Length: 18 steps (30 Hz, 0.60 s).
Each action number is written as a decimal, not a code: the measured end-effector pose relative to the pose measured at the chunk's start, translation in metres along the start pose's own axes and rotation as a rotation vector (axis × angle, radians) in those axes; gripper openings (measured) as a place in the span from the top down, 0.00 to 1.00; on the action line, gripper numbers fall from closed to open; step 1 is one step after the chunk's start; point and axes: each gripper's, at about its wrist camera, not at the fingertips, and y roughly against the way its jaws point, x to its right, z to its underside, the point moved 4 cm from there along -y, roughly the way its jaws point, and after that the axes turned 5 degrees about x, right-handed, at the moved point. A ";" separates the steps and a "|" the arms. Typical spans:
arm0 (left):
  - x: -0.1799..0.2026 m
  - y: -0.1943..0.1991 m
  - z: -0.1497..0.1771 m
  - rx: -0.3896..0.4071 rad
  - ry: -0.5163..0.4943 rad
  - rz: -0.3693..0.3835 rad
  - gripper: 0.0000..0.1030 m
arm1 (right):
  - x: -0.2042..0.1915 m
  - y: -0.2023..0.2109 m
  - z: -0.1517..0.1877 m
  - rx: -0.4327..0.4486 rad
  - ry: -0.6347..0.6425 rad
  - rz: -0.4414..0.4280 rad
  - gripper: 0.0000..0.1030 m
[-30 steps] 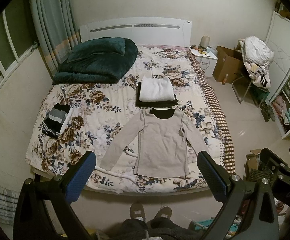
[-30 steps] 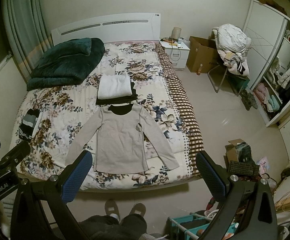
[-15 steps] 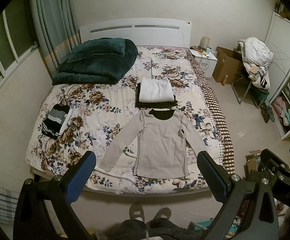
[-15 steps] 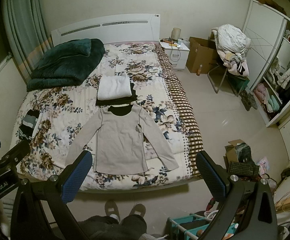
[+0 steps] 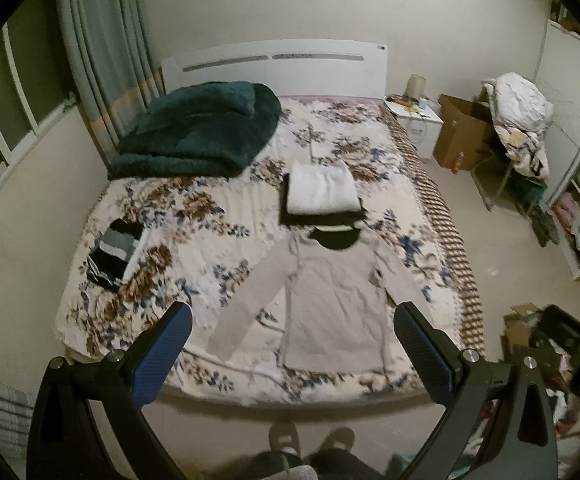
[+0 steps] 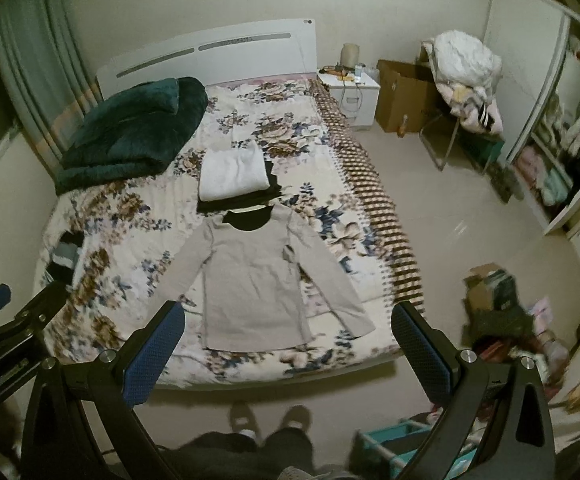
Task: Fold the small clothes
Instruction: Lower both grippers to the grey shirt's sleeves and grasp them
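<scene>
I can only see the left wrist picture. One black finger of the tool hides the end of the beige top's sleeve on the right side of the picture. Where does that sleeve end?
Observer: The right wrist view shows all of it. That sleeve of the beige top lies flat and angled outward. Its cuff rests on the bed and does not hang over the edge.
Visitor: And the other tool, which I barely see at my picture's edge, is it holding anything?
Observer: No. The right gripper has its jaws spread wide with nothing between them. It is above the foot of the bed and not touching the top.
</scene>
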 end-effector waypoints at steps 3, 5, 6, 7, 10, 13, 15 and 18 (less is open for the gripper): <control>-0.005 -0.044 -0.006 0.013 -0.017 -0.042 0.00 | 0.015 -0.036 -0.001 -0.032 -0.077 0.017 0.00; -0.008 -0.071 -0.005 0.014 -0.023 -0.058 0.00 | 0.036 -0.068 0.001 -0.060 -0.152 0.048 0.00; -0.013 -0.086 0.001 0.006 -0.025 -0.064 0.00 | 0.048 -0.084 0.004 -0.079 -0.190 0.068 0.00; -0.015 -0.106 0.003 -0.007 -0.025 -0.072 0.00 | 0.060 -0.104 0.009 -0.102 -0.227 0.085 0.00; -0.014 -0.163 0.011 -0.058 -0.019 -0.107 0.00 | 0.105 -0.166 0.027 -0.171 -0.338 0.118 0.00; -0.011 -0.220 0.028 -0.102 -0.016 -0.154 0.00 | 0.161 -0.240 0.055 -0.237 -0.443 0.159 0.00; -0.006 -0.260 0.041 -0.131 -0.018 -0.190 0.00 | 0.197 -0.296 0.080 -0.286 -0.506 0.180 0.00; -0.001 -0.311 0.064 -0.145 -0.033 -0.248 0.00 | 0.250 -0.384 0.119 -0.356 -0.588 0.171 0.04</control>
